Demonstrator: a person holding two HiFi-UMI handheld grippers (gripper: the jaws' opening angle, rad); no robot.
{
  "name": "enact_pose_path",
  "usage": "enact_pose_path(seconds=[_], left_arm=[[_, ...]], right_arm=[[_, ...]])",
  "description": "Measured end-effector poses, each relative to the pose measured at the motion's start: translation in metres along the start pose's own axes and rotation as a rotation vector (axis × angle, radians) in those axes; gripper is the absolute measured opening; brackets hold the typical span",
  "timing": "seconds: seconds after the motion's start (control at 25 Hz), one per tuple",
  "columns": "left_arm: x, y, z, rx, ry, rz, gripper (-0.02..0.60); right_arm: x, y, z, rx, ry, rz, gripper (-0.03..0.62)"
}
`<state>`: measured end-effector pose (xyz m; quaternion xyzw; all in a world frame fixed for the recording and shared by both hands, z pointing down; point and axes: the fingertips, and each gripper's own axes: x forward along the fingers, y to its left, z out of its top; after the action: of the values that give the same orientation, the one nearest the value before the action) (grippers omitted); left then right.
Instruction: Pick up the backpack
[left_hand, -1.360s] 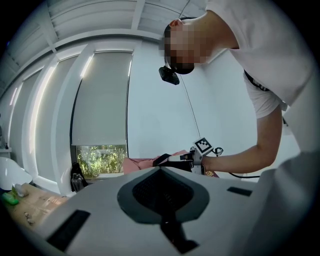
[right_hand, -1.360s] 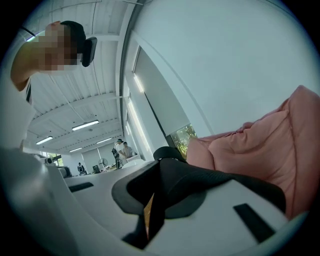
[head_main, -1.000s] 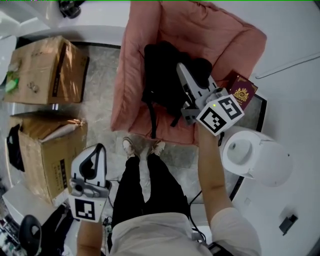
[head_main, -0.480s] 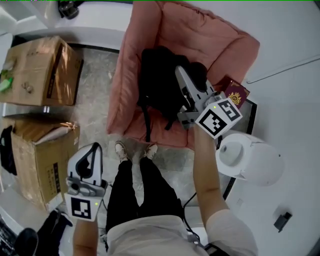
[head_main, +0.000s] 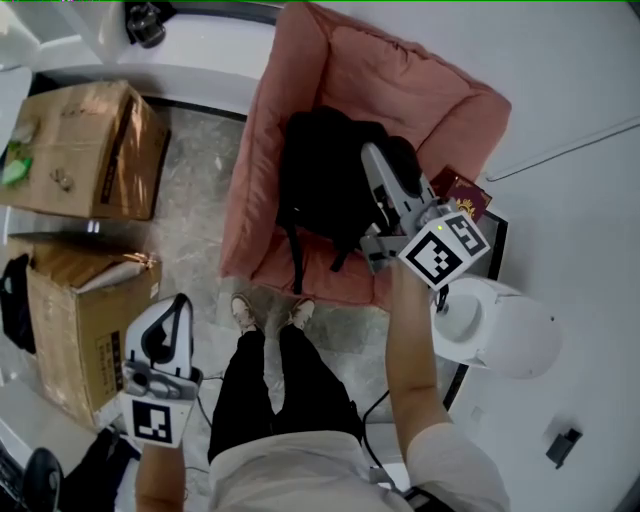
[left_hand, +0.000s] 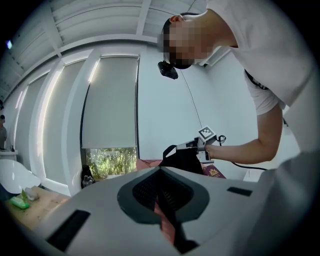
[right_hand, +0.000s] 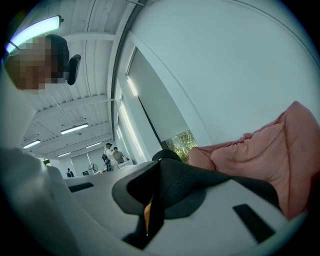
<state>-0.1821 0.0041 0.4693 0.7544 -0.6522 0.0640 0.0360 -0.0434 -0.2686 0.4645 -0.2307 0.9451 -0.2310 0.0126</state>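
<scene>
A black backpack (head_main: 320, 185) hangs just above the seat of a pink cushioned armchair (head_main: 400, 90), its straps dangling toward the chair's front edge. My right gripper (head_main: 374, 158) is shut on the backpack's top; in the right gripper view a black strap (right_hand: 200, 177) runs out from between its closed jaws (right_hand: 159, 172). My left gripper (head_main: 172, 312) is low at the left, beside the person's legs, shut with nothing in it. The left gripper view looks across its closed jaws (left_hand: 161, 176) at the raised backpack (left_hand: 182, 159) and the right gripper (left_hand: 192, 145).
A dark red passport (head_main: 462, 198) lies on a stand right of the chair, with a white round container (head_main: 500, 325) below it. Two cardboard boxes (head_main: 85, 150) (head_main: 75, 320) stand on the floor at the left. The person's feet (head_main: 270, 312) are at the chair's front.
My right gripper has risen with the backpack's top in its grip, and the bag has come up off the cushion. The left gripper has drifted lower and left in the head view.
</scene>
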Motion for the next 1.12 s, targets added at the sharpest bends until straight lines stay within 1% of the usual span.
enact_pose_path(seconds=[0.12,0.24,0.36,0.48,0.68,0.76,0.88,1.0,1.12], left_arm=[[-0.009,0.010,0.017,0.022,-0.008,0.010,0.011],[-0.013,0.019,0.035,0.031,-0.043,0.019,0.011],[-0.012,0.022,0.050,0.039,-0.077,0.007,0.011],[-0.011,0.022,0.064,0.026,-0.124,-0.001,0.011],[-0.022,0.024,0.088,0.000,-0.182,-0.003,0.011],[-0.028,0.023,0.099,0.004,-0.199,-0.003,0.011],[-0.037,0.024,0.116,0.007,-0.233,0.009,0.011],[-0.048,0.023,0.125,0.019,-0.243,0.011,0.011],[-0.058,0.019,0.131,0.014,-0.246,0.011,0.011]], right_arm=[[-0.004,0.014,0.015,-0.003,-0.005,0.008,0.035],[-0.011,0.032,0.038,-0.003,-0.022,0.024,0.035],[-0.018,0.055,0.065,-0.021,-0.053,0.046,0.035],[-0.026,0.080,0.094,-0.074,-0.079,0.070,0.035],[-0.035,0.117,0.132,-0.118,-0.109,0.082,0.035],[-0.041,0.132,0.144,-0.134,-0.112,0.092,0.034],[-0.058,0.148,0.158,-0.128,-0.134,0.092,0.035],[-0.080,0.161,0.170,-0.129,-0.165,0.080,0.035],[-0.105,0.177,0.182,-0.146,-0.190,0.069,0.035]])
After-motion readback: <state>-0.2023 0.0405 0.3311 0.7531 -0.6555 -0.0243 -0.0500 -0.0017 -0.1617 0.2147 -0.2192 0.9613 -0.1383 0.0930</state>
